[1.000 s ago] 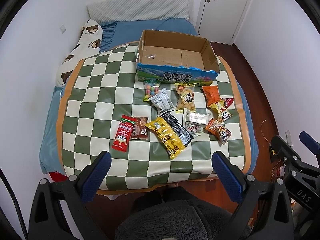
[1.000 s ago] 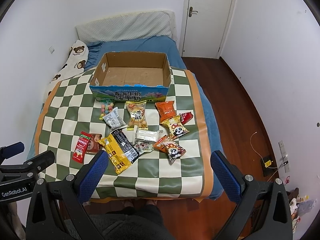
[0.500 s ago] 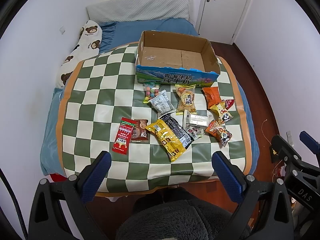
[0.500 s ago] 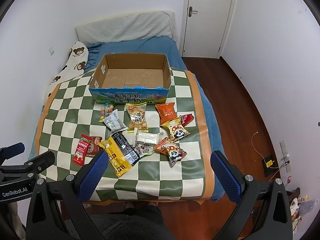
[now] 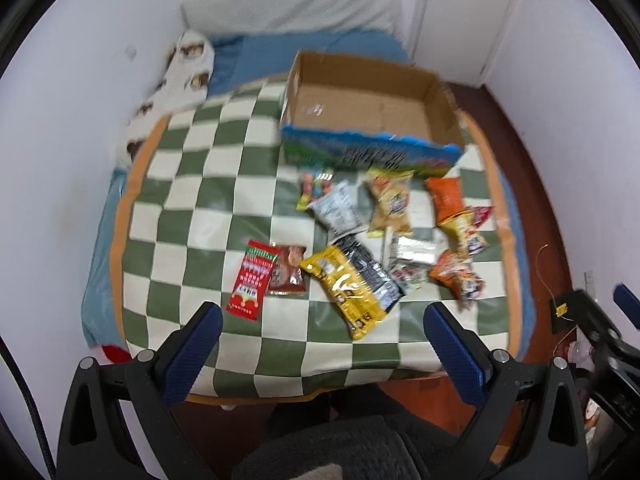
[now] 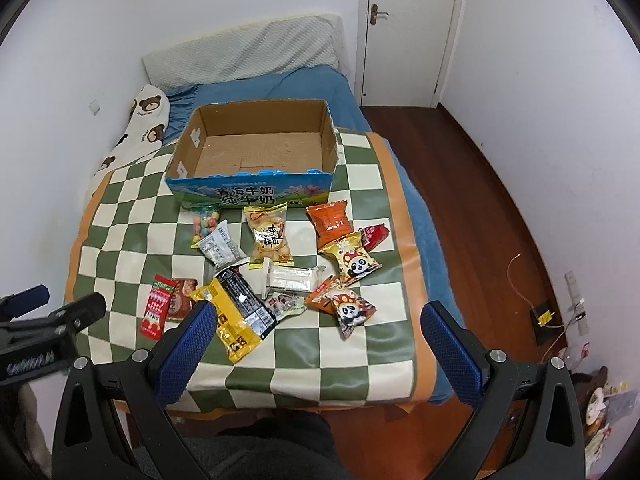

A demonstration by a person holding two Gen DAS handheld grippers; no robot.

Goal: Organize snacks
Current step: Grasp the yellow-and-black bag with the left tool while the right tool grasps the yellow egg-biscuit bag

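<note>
Home bedroom. The bed (image 6: 348, 92) sat against white walls with a blue sheet, a grey padded headboard (image 6: 244, 52) at the far end and a bear-print pillow (image 6: 144, 120) along the left wall. A green-and-cream checkered mat (image 6: 352, 364) covered the near half of the bed. A white interior door (image 6: 404, 28) with a lever handle stood in the far corner. The floor (image 6: 472, 184) was dark red wood, and a wall socket (image 6: 576, 300) with cables plugged in was low on the right wall.
</note>
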